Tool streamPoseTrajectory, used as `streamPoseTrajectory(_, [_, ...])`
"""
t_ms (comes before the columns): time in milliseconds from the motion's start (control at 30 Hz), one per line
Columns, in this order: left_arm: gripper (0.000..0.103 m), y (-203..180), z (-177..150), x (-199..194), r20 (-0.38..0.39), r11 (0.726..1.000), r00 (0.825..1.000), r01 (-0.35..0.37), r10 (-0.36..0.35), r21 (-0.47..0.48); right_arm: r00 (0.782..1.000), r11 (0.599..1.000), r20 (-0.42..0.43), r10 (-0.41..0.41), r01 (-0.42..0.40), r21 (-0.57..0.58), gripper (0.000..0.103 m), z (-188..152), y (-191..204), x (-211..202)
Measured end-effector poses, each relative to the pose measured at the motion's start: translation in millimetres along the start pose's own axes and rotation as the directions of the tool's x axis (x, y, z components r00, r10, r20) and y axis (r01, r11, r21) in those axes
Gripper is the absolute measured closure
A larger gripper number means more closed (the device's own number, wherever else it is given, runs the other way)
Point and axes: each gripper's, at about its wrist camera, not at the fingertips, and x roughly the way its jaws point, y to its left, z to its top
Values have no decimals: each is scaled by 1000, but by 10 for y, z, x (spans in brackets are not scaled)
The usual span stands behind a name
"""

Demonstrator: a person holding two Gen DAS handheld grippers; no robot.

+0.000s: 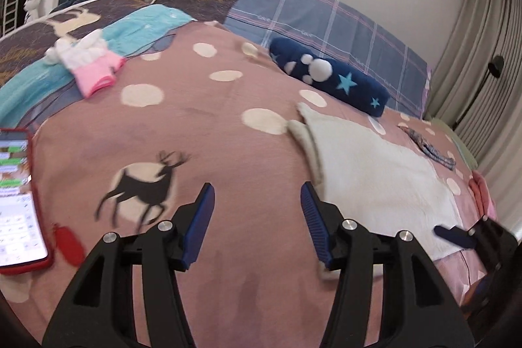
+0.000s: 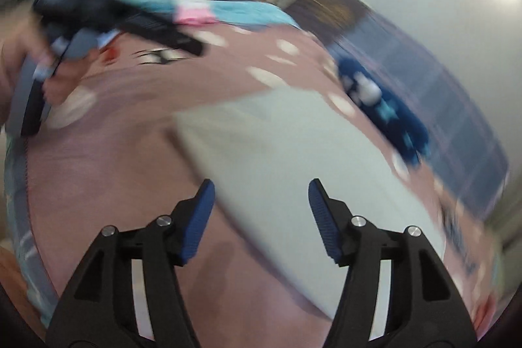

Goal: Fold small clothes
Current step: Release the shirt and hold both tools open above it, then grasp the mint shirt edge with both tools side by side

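A small white garment lies flat on the pink dotted bedspread, right of centre in the left wrist view. My left gripper hovers open beside the garment's left edge, nothing between its fingers. In the blurred right wrist view the same white garment spreads under my right gripper, which stands open and empty above its near left part. The right gripper's fingertip shows at the garment's right edge in the left wrist view. The left gripper, held by a hand, appears at upper left in the right wrist view.
A folded navy item with stars lies behind the white garment. Pink-and-white socks rest on a turquoise cloth at the far left. A red-cased phone lies at the left edge. More small clothes sit at far right.
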Motion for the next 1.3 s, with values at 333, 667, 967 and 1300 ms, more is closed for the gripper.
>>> streamPoseTrajectory(333, [46,304,140,153,-75,991,990,111,-117,-80,987,975,-84,-138,121,-184,37,301,403,585])
streamPoseTrajectory(667, [42,-314,643,1342,-366,935,866,352,-341,-37,975,969,-115,-189,166,-184,63,429,520,818])
streamPoseTrajectory(967, [90,-455,859,2149,-425,922,818,351,-387,-165,972,976,-133,-196,180,-120,79,570,412,1075])
streamPoseTrajectory(1300, [95,-633,1032,2013,-377,920,839,365,-392,-144,985,987,-76,-152,155,33,91,566,63,928])
